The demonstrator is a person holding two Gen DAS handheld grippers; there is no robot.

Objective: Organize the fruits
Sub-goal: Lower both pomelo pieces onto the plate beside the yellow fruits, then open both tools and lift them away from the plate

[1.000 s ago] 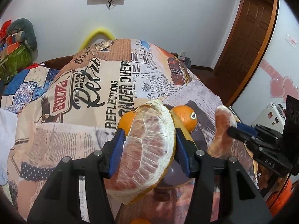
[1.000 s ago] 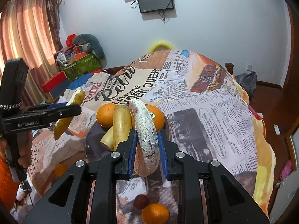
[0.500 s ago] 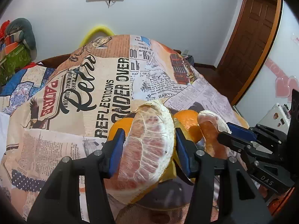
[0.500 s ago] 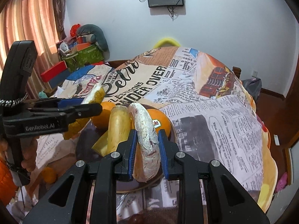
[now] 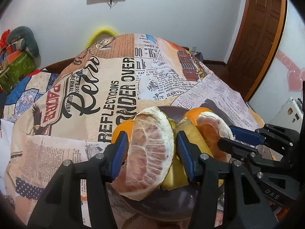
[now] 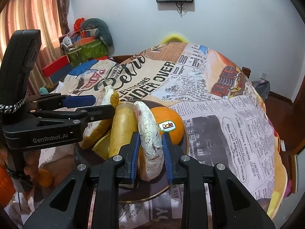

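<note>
My left gripper (image 5: 150, 143) is shut on a large peeled pomelo wedge (image 5: 148, 152) and holds it over a dark round plate (image 5: 171, 200). My right gripper (image 6: 149, 148) is shut on a thinner pomelo wedge (image 6: 150, 141), also over the plate (image 6: 179, 173). On the plate lie an orange with a Dole sticker (image 6: 169, 126), a second orange (image 5: 122, 129) and a pale yellow banana (image 6: 122, 127). The right gripper shows at the right of the left wrist view (image 5: 228, 135), and the left gripper shows at the left of the right wrist view (image 6: 95, 105). The two wedges sit close together.
The table wears a newspaper-print cloth (image 6: 219, 114). A small orange (image 6: 45, 177) lies off the plate at the left near my hand. Boxes and bags (image 6: 85, 45) are stacked by the curtain; a wooden door (image 5: 257, 38) stands at the right.
Both grippers have come forward and lower over the plate, each still holding its wedge. They have drawn closer together, and the right wedge now sits against the banana and orange.
</note>
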